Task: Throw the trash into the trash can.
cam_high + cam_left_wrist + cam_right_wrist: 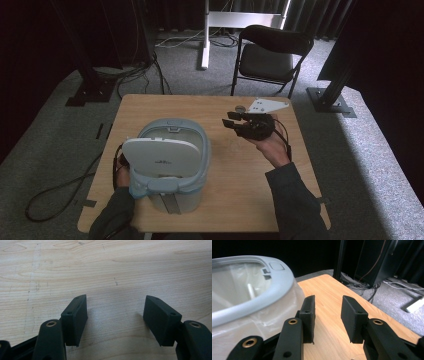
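A pale grey-blue bin [199, 150] stands on the wooden table [240, 190] with its white lid [159, 157] swung up. A clear plastic liner [257, 320] hangs over the bin's rim [262, 285]. My right gripper [229, 120] hovers to the right of the bin and points towards it. In the right gripper view the right gripper [328, 302] is open, with nothing between its jaws. My left gripper [115, 305] is open over bare wood, its jaws wide apart and empty. In the high view the left hand [121, 175] sits at the bin's left side, partly hidden by the lid.
A black folding chair [270, 55] stands beyond the table's far edge, beside a white stand base [240, 20]. Cables [60, 190] trail over the grey carpet at the left. Black frame posts [332, 90] flank the table. Bare wood lies between the bin and the right gripper.
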